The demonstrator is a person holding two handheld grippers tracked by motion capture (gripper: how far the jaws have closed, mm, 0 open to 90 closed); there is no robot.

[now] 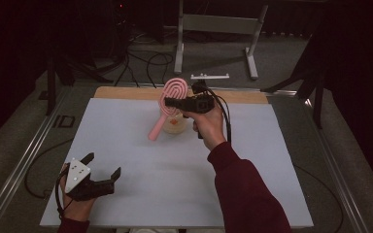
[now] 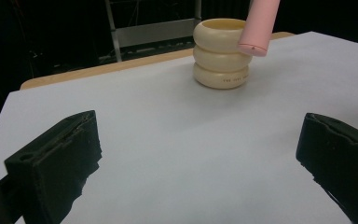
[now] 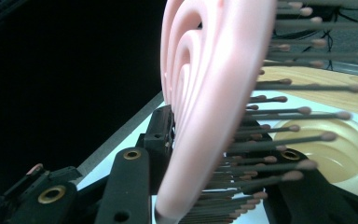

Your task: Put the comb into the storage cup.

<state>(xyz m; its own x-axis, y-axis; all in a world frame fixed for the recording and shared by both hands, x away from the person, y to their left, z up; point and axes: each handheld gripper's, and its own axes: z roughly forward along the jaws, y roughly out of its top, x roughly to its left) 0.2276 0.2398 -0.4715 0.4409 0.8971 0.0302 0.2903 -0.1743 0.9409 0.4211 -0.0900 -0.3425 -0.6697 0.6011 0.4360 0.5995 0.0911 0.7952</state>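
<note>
A: At the table's (image 1: 126, 141) near left, what is the left gripper (image 1: 102, 165) doing?
B: Resting, jaws spread, nothing held; probably on standby.
A: And the right gripper (image 1: 171, 102)?
B: Jaws pinching the pink hairbrush (image 1: 167, 103) by its head, handle angled down beside the cream ringed holder (image 2: 222, 52), likely for insertion.

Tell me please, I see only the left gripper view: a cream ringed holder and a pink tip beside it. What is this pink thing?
Observer: A pink hairbrush; the right gripper is clamped on its head.
Operator: Is the handle inside the holder?
Observer: No. In the high view it hangs down the outside of the cream holder.
Operator: Which side has bristles?
Observer: In the right gripper view, the side facing the holder's opening.
</note>
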